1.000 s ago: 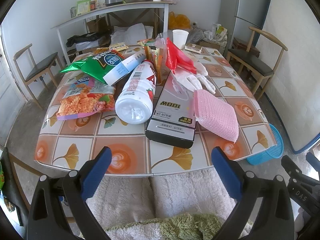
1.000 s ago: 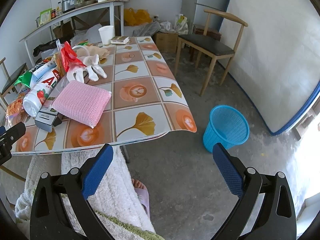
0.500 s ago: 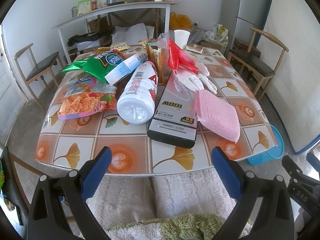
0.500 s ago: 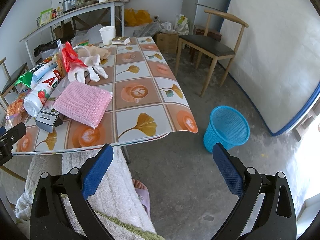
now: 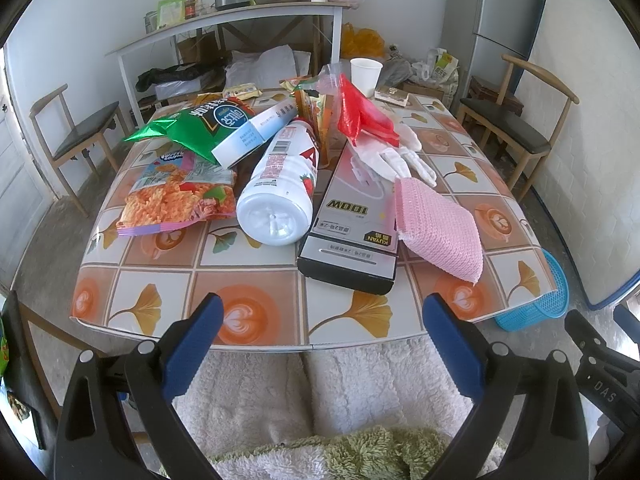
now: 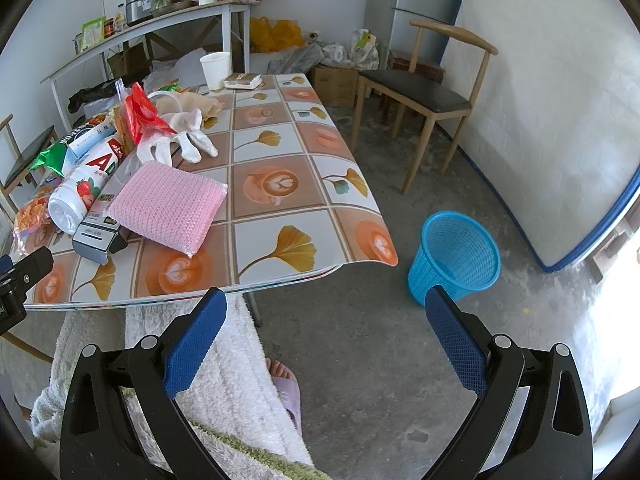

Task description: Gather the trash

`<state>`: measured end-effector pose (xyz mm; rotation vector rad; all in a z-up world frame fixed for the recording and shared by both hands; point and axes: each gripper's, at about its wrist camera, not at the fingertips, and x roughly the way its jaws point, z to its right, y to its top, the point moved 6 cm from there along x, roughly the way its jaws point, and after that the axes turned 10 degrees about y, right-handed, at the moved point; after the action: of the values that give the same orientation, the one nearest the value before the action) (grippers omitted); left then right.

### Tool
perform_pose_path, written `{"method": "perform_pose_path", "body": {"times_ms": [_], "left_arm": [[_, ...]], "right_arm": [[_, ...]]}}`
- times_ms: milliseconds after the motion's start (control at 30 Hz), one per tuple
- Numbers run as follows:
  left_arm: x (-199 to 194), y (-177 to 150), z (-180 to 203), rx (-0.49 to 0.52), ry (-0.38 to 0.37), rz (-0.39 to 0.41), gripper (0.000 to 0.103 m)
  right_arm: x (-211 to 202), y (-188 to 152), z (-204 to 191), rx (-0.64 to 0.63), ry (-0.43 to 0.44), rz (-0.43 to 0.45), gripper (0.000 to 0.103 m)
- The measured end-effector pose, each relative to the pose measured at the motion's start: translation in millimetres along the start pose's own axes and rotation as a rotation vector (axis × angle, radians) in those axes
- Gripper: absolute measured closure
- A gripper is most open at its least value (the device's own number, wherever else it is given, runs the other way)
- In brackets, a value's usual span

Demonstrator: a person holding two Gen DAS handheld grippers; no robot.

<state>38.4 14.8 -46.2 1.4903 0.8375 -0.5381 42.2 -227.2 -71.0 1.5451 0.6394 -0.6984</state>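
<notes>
Both grippers hang at the bench's [image 5: 280, 320] near edge, left gripper [image 5: 320, 340] and right gripper [image 6: 326, 332] with fingers spread wide, holding nothing. Trash crowds the bench: white bottle [image 5: 280, 188], chip bag [image 5: 180, 192], pink sponge [image 5: 436, 228]. Blue wastebasket [image 6: 456, 256] stands on the floor, right.

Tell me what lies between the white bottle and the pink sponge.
A long grey box lies between the white bottle and pink sponge, clearest in the left wrist view.
</notes>
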Motion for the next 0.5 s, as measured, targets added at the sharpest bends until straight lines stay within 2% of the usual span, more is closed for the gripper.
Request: {"method": "perform_pose_path", "body": {"times_ms": [500], "left_arm": [[0.2, -0.8, -1.8, 0.001, 0.000, -0.001, 0.006]], "right_arm": [[1.2, 0.3, 0.5, 0.001, 0.001, 0.002, 0.007]]}}
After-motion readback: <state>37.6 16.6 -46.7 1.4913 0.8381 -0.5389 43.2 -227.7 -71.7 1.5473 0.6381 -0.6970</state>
